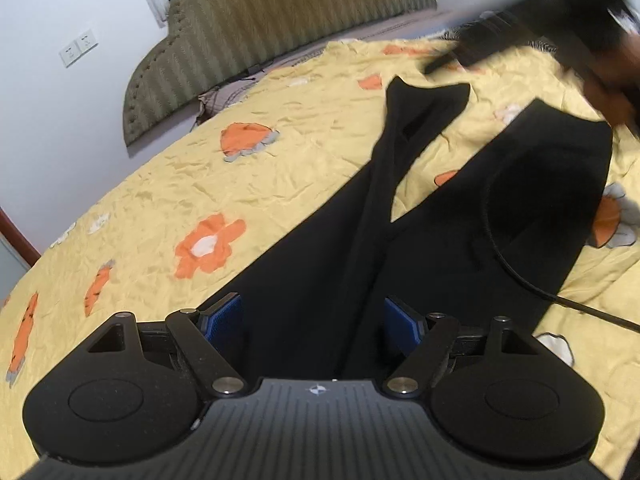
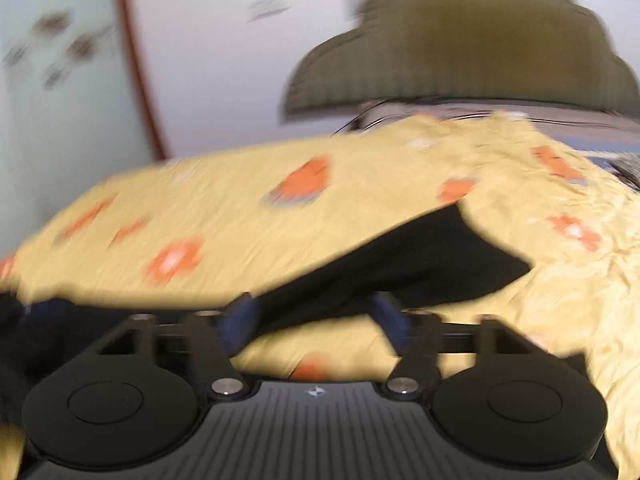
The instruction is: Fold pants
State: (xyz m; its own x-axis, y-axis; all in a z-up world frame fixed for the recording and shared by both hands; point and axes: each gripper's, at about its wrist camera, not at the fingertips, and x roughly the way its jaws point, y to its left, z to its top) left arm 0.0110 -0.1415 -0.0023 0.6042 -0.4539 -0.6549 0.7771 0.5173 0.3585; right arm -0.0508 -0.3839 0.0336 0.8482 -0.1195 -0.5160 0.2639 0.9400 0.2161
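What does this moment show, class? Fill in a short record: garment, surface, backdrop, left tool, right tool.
garment: black fabric pants, legs spread apart
surface: yellow bedspread with orange flowers
backdrop: olive ribbed padded headboard
left tool: left hand-held gripper, open over the pants
right tool: right hand-held gripper, open, view blurred

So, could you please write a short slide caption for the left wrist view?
Open left gripper above black pants spread on a yellow floral bedspread.
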